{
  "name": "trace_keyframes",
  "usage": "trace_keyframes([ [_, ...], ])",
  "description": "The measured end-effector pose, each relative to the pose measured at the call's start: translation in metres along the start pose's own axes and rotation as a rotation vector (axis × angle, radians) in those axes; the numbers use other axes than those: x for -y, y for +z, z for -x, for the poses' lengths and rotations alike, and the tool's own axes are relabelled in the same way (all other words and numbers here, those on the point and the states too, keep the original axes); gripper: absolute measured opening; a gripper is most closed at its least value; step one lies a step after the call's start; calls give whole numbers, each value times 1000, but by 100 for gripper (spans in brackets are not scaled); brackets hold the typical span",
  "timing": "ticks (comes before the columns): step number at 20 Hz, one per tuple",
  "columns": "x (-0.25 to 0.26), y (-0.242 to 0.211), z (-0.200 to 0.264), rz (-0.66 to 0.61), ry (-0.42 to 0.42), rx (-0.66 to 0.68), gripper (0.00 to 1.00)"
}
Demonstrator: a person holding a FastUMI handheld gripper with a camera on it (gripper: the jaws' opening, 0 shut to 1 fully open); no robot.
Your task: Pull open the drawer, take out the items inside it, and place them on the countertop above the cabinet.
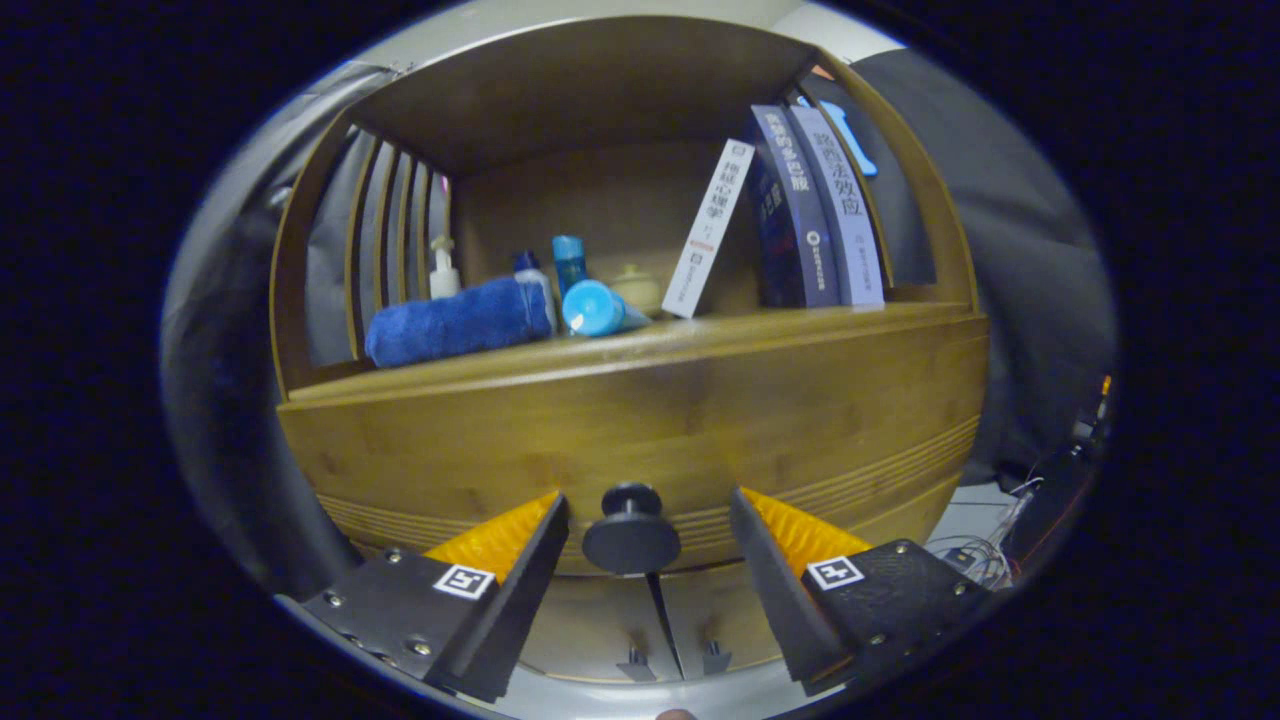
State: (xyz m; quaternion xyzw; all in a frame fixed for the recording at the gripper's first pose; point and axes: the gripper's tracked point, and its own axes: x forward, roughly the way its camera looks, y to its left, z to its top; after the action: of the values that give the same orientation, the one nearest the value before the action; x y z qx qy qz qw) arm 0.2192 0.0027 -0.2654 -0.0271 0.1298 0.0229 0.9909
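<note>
Claw (648, 515) level, fingers spread either side of drawer knob (631, 532), seemingly untouched

- Warm brown wooden cabinet (640, 420), its drawer front (800, 470) ridged with fine horizontal grooves.
- Dark round drawer knob (631, 530) between the spread fingers of the gripper (648, 512).
- Deep blue rolled towel (458, 322).
- Light blue bottle (598, 308) lying on its side.
- White book (710, 230) leaning against a navy book (790, 210) and a lavender book (848, 210).
</note>
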Motion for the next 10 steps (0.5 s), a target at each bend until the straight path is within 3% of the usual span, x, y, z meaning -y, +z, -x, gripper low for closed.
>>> trace_keyframes([
  [6, -6, -69, 24, 16, -31, -139, 99],
  [10, -4, -75, 51, 67, -14, -171, 99],
])
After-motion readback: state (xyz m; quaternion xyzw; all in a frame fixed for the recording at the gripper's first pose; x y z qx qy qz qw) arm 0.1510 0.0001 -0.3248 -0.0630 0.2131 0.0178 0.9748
